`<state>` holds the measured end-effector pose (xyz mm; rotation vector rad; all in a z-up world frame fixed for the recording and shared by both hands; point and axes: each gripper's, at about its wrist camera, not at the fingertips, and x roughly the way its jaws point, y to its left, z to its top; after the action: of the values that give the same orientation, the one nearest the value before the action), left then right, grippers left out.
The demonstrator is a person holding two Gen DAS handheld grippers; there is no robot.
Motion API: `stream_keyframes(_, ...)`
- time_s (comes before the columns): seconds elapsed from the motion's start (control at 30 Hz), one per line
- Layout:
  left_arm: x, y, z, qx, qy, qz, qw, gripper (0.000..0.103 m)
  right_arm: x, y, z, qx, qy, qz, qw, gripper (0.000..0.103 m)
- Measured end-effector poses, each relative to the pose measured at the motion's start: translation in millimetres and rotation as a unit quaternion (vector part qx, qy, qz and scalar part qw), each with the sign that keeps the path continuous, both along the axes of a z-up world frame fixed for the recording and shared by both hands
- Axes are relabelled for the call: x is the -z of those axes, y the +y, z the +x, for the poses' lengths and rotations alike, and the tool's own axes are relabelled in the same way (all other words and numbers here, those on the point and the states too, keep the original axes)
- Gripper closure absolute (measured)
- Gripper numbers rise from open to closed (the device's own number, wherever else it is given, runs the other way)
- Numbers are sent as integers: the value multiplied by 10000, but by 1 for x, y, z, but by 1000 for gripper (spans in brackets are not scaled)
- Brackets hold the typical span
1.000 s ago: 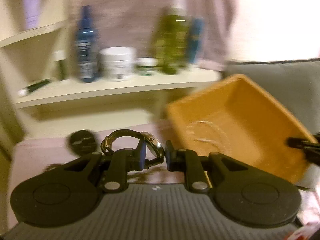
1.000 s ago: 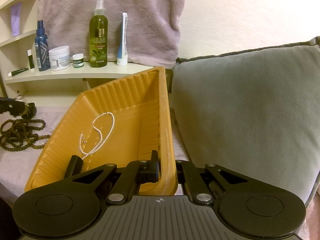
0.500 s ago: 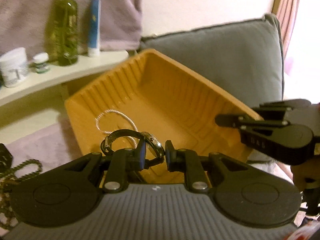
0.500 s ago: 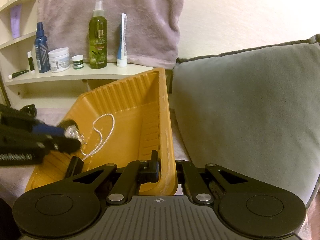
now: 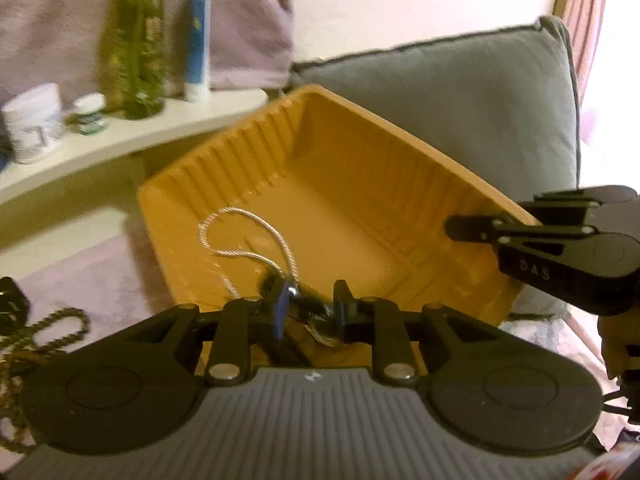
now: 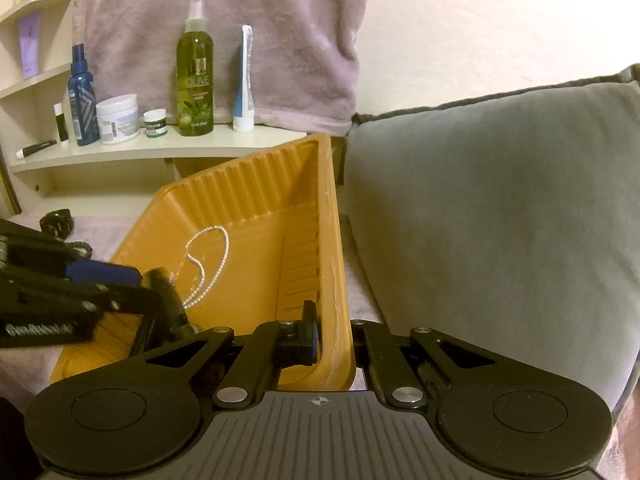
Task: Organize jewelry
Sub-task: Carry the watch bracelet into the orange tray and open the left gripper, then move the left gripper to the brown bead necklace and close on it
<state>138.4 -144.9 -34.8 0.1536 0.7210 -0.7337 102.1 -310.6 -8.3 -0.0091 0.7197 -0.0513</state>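
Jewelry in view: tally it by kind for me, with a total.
Pale bead necklace, in the yellow tray: 1
Watch, low over the tray's near end: 1
Dark bead strand, outside the tray: 1
Total: 3

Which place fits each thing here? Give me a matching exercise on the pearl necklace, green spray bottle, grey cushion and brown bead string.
Things:
1. pearl necklace
2. green spray bottle
3. grey cushion
4. brown bead string

Places:
A. on the shelf
B. beside the tray, by its outer wall
C. inside the orange tray
D. on the pink cloth

Pairs: 1-C, 2-A, 3-B, 4-D
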Motion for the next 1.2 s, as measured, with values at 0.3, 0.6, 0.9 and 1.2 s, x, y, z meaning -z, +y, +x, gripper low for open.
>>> stream_keyframes(0.3, -9, 55, -16, -1004, -254, -1, 9946, 82, 1, 1, -1, -17, -13, -20, 10000, 99)
stream_keyframes(0.6, -2, 128, -33, -2251, -512, 490, 9718, 78, 1, 2, 0, -18, 18, -64, 10000, 99)
stream_keyframes(0.9, 18, 176, -22, -2724, -340, 781, 9584, 78, 4, 1, 2, -23, 58, -121, 9999, 99)
stream_keyframes(1.2, 35, 166, -8, -2655, -284, 823, 9602, 78, 5, 1, 4, -14, 106, -159, 9998, 99)
